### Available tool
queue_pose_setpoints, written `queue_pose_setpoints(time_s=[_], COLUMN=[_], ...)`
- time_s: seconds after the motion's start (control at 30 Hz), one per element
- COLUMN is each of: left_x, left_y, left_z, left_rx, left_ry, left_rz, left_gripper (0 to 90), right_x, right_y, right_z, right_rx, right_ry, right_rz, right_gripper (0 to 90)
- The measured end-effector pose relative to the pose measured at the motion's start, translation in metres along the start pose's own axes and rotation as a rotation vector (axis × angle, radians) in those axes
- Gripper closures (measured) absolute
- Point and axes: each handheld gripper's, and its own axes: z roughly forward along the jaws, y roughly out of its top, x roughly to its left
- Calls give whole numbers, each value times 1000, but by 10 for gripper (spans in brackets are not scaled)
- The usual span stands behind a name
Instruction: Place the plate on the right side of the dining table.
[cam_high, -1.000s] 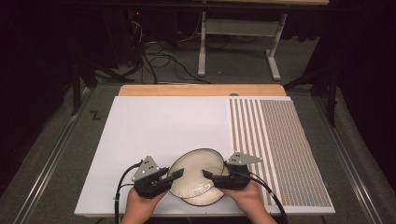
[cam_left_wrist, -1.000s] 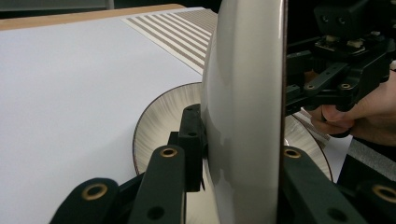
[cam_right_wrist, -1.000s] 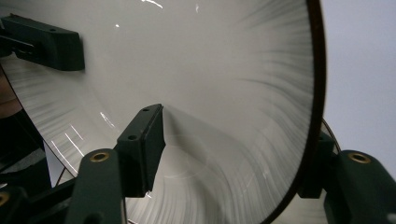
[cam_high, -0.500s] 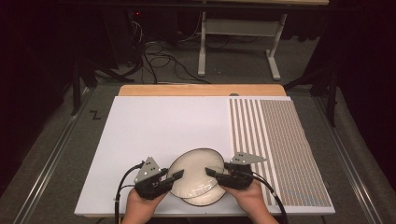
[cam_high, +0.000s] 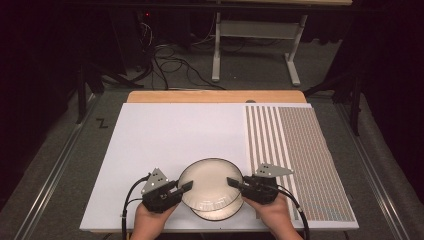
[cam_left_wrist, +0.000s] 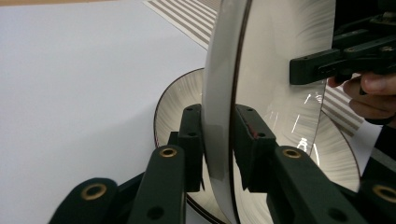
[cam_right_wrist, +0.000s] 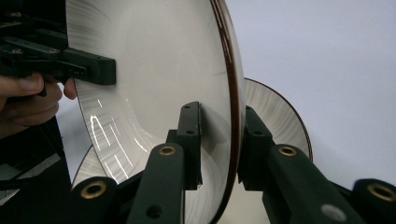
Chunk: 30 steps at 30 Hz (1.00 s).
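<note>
My left gripper (cam_high: 186, 187) pinching upper plate (cam_high: 210, 182) by its left rim, my right gripper (cam_high: 233, 182) jaws just closing over its right rim, plate lifted above second plate (cam_high: 220, 214) on white mat (cam_high: 165, 145), near front edge.

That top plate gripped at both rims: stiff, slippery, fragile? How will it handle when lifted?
The top plate looks rigid: no flex between the left gripper and right gripper. Its glossy glaze shows reflections, so it is probably slippery in the thin rim pinches. It looks ceramic, likely breakable, and could chip the lower plate if dropped.
</note>
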Motion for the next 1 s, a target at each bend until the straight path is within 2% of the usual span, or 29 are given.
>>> queue_pose_setpoints(time_s=[0.07,0.27,0.37,0.53,0.73,0.9,1.0], left_x=[0,-5,-9,-11,-12,-16,-17], left_y=[0,5,7,9,17,24,32], left_z=[-2,-7,-9,-7,-2,8,15], left_rx=[-16,-52,-77,-107,-132,-132,-130], left_ry=[-11,4,15,36,25,16,12], left_rz=[-7,17,30,43,33,33,39], left_gripper=[769,771,769,758,748,747,744], right_x=[1,4,7,10,14,8,4], right_y=[0,1,4,7,11,14,15], right_z=[-1,-5,-9,-13,-20,-30,-34], right_rx=[-5,-27,-48,-75,-121,-149,-158], right_ry=[2,14,5,-28,-70,-99,-115], right_rz=[3,20,1,-23,-31,-42,-31], right_gripper=[765,770,769,767,771,769,768])
